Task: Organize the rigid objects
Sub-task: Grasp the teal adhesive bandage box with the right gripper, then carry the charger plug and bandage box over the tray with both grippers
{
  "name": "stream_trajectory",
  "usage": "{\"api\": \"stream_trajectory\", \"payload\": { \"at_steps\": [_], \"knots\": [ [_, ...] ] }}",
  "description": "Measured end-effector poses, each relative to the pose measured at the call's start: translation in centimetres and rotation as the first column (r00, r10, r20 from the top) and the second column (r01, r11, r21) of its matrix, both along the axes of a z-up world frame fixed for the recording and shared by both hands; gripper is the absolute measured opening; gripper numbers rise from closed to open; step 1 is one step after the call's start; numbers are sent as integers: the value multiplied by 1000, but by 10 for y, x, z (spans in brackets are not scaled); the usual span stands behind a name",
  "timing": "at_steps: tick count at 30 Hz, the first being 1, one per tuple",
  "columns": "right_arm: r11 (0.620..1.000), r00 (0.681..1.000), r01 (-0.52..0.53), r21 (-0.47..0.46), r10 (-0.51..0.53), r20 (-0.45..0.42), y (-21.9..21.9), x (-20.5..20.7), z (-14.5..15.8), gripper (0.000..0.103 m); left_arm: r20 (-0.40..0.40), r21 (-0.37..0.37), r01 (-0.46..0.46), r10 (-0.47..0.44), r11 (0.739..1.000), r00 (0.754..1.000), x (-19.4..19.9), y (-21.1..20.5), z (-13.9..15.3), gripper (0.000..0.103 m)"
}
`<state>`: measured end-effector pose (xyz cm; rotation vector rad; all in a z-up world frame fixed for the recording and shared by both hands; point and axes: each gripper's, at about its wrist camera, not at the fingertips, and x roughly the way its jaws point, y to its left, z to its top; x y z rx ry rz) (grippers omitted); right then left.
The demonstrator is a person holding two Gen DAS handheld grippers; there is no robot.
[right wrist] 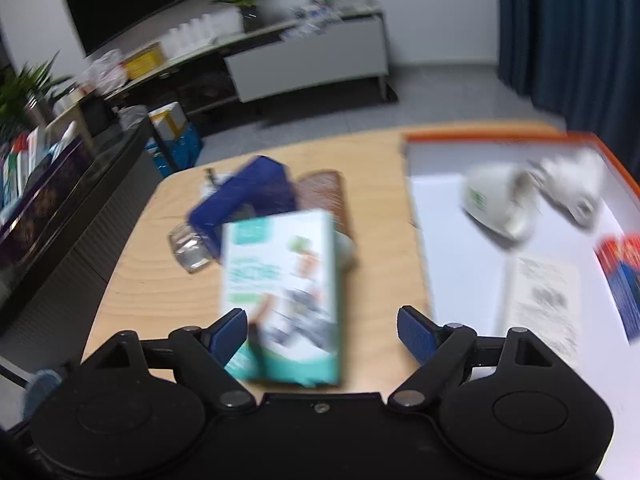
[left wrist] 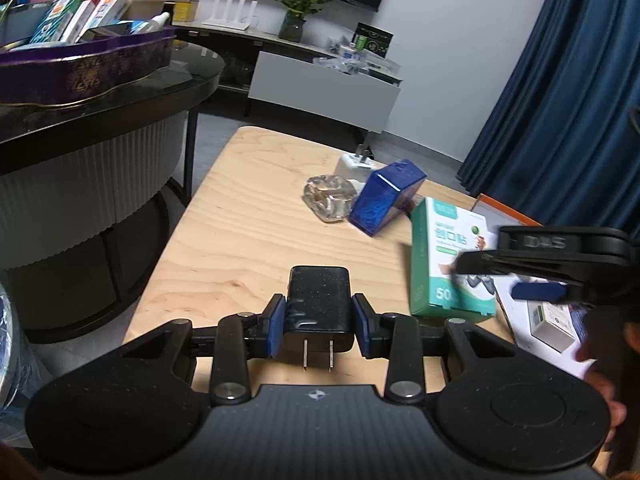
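My left gripper [left wrist: 319, 324] is shut on a black plug charger [left wrist: 319, 306], prongs toward the camera, held above the wooden table [left wrist: 240, 236]. My right gripper [right wrist: 322, 338] is open; a green-and-white box [right wrist: 282, 288] stands between its fingers, near the left pad [right wrist: 230, 336], apart from the right one. The same box [left wrist: 446, 264] shows in the left wrist view with the right gripper [left wrist: 516, 276] around it. A blue box [left wrist: 384, 204], a clear glass piece [left wrist: 329, 198] and a white adapter [left wrist: 356, 164] lie further back.
A white tray with an orange rim [right wrist: 500, 138] lies on the table's right side, holding a white cup [right wrist: 500, 204], a white plug [right wrist: 572, 188], a paper and a red-blue box. A purple tray [left wrist: 80, 68] of boxes sits on a dark round table at left.
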<state>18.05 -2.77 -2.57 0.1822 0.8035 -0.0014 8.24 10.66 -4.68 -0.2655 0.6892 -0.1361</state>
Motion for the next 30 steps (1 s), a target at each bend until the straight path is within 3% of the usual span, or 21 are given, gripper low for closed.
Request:
{"api": "stream_trajectory", "payload": {
  "at_steps": [5,9,10,13,14,19,22,26,30],
  "knots": [
    [997,1000,7,-75,-8,-23,29,29,-16,100,4,13,-11,11,1000,1000,0,1,0,36],
    [998,997,-6,-60,2,-72,32,38,-23,99,2,18,-14,14,1000,1000,2,0,-1,36],
    [998,997,-27,-51,23,-76,33,38,-25,94,2,20,-13,13,1000,1000,2,0,-1,36],
    [998,998,-38,-40,36,-52,25,32,-25,42,5,30,-10,10,1000,1000,0,0,0,36],
    [999,998,-46,-16,45,-51,20,29,-24,38,4,31,-11,11,999,1000,0,0,-1,36],
    [981,992,-127,146,126,15,-12,6,-14,37,5,31,-3,3,1000,1000,-1,-4,1,36],
    [973,991,-129,192,120,55,-32,-11,0,37,10,14,14,-14,1000,1000,-2,-10,5,36],
    [982,991,-99,159,83,106,-60,-39,24,37,37,28,46,-47,999,998,-5,-31,17,36],
    [999,988,-37,33,32,150,-92,-70,45,37,71,5,103,-103,995,992,-6,-64,35,36]
  ]
}}
